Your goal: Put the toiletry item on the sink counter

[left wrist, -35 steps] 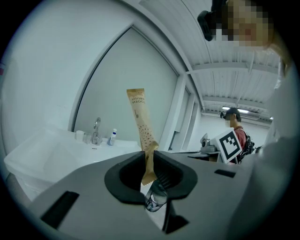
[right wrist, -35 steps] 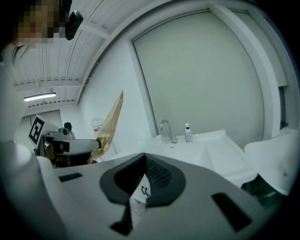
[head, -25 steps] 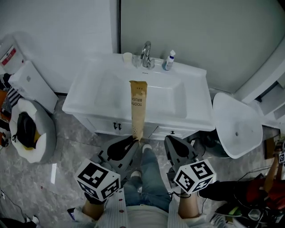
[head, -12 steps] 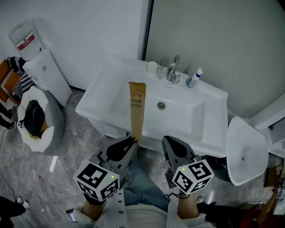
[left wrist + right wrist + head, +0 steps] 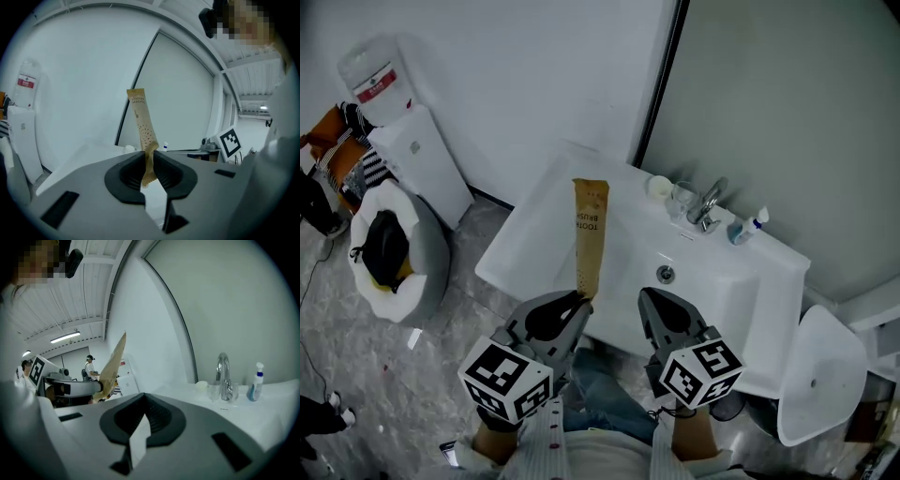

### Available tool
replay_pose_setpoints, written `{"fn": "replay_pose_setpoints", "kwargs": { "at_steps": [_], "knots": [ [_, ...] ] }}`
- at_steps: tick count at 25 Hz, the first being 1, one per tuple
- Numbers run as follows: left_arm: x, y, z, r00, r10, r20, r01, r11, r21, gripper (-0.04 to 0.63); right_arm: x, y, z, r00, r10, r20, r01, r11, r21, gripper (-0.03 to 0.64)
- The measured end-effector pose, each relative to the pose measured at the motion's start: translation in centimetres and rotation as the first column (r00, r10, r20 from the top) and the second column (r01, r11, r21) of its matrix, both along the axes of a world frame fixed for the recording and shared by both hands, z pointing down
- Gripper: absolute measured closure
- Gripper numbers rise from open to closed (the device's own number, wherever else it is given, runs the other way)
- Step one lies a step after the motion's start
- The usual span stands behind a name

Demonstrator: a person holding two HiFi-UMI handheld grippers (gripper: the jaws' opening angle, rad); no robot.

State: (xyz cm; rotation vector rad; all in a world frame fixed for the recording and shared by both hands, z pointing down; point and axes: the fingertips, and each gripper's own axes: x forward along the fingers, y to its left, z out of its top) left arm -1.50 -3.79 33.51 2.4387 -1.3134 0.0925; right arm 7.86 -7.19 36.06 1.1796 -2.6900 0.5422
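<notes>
A tall tan toothbrush packet [image 5: 590, 234] stands upright, its lower end pinched in my left gripper [image 5: 581, 302], which is shut on it. In the head view the packet's top lies over the left part of the white sink counter [image 5: 530, 248]. The left gripper view shows the packet [image 5: 142, 126] rising from between the pads of the left gripper [image 5: 150, 161]. My right gripper [image 5: 647, 300] is level beside the left one, shut with nothing between its jaws. The right gripper view looks over the shut right gripper [image 5: 140, 406] and catches the packet [image 5: 112, 369] at its left.
At the counter's back stand a chrome faucet [image 5: 708, 204], a clear cup [image 5: 680, 197] and a small bottle with a blue base [image 5: 742, 230]. A water dispenser [image 5: 412, 159] and a round grey cushion [image 5: 394, 253] stand to the left. A white bowl-shaped thing [image 5: 820, 375] sits at the right.
The sink has slid right and down in the head view as both grippers swung left together. The packet, before over the basin's middle, now stands over the counter's left part, still held.
</notes>
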Motion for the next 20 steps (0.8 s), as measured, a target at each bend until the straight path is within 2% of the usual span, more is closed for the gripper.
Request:
{"fn": "replay_pose_setpoints", "kwargs": {
  "at_steps": [10, 20],
  "knots": [
    [-2.9, -9.5, -0.3, 0.998, -0.053, 0.019, 0.054, 0.998, -0.012, 0.535, -2.9, -9.6, 0.1, 0.998, -0.055, 0.007, 0.056, 0.998, -0.031, 0.607],
    [-4.4, -14.7, -0.1, 0.998, -0.063, 0.017, 0.063, 0.998, -0.024, 0.535, -4.8, -14.7, 0.3, 0.996, -0.088, -0.008, 0.087, 0.995, -0.041, 0.607]
  ]
}}
